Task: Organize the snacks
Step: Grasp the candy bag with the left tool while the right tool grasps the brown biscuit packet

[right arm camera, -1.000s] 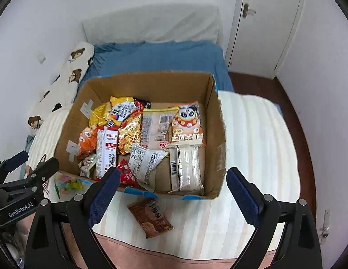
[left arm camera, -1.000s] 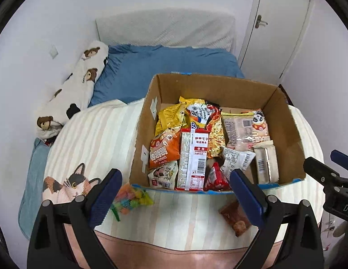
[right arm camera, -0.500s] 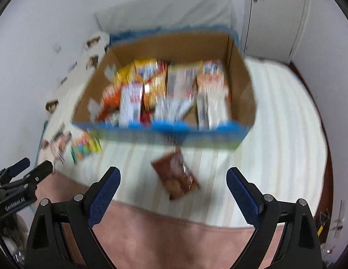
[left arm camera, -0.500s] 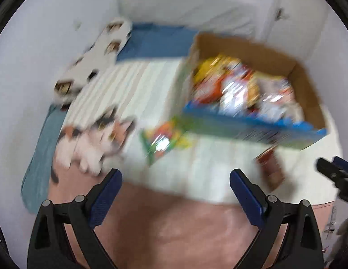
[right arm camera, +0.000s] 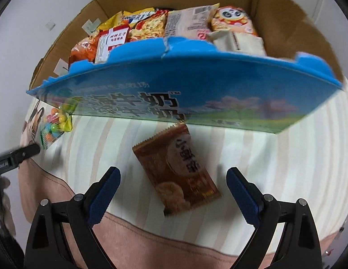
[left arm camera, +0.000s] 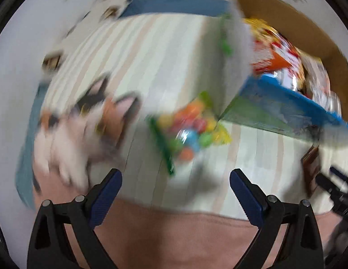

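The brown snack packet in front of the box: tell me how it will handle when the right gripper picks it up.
The brown snack packet lies flat on the striped bedding, so it probably weighs little. Its glossy film looks slippery and likely floppy; the crimped ends may grip better. The right gripper is open above it, and the soft bedding may give under a pinch.

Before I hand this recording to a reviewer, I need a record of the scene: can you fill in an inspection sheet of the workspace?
Surface: striped cream bedspread, pink band along the near edge.
Job's things: open cardboard box with blue front full of snacks; brown foil biscuit packet and clear bag of coloured candies lie outside it.
Clutter: cat-print cushion.
Grippers: left hand-held gripper and right hand-held gripper open, empty.
Cables: nothing seen.
Surroundings: blue pillow, blurred.
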Demonstrator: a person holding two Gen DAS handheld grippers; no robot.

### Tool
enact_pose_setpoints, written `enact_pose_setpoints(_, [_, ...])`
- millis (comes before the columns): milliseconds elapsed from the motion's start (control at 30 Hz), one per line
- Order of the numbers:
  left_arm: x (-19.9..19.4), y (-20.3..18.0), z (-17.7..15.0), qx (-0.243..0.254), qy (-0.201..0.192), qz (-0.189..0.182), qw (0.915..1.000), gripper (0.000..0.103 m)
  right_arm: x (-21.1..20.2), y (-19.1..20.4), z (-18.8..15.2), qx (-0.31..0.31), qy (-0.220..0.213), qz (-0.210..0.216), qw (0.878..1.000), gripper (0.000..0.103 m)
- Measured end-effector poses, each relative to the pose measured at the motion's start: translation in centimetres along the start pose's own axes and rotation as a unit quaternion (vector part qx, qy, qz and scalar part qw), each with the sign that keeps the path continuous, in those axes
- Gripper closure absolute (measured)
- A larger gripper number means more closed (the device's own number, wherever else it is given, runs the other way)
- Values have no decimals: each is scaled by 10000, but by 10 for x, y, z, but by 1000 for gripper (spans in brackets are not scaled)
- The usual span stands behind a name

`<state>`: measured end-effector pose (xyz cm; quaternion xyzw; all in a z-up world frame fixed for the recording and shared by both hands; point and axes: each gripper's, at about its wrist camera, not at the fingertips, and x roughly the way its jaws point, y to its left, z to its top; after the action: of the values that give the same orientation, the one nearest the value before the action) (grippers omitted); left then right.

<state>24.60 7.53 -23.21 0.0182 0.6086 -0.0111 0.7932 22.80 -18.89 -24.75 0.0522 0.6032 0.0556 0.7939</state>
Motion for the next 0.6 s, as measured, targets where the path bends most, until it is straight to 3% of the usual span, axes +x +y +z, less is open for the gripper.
enact_pose_setpoints(133, [11, -35, 15, 1326, -41, 364, 9905, 4, 20, 7, 8, -270, 194, 26, 9994, 6])
enact_pose_setpoints(300, [34, -69, 24, 2414, 222, 706, 9676, 5, 41, 16, 8, -401, 335, -151, 9985, 6])
enact_pose_setpoints(367, [40, -78, 23, 2627, 272, 696, 9620, 5, 42, 18, 6, -321, 328, -98, 9989, 10])
enact_pose_setpoints(433, [43, -84, 22, 2663, 347, 480, 9621, 8, 44, 21, 4, -256, 379, -116, 9989, 18])
enact_pose_setpoints(467, [42, -87, 21, 2634, 320, 412, 9633, 20, 44, 23, 2, -246, 394, -155, 9988, 24])
enact_pose_setpoints(533, [40, -91, 19, 2593, 350, 431, 9642, 33, 44, 27, -2, -256, 406, -214, 9986, 30])
enact_pose_setpoints(600, [37, -94, 15, 2474, 349, 477, 9671, 40, 44, 27, -6, -207, 428, -232, 9986, 35])
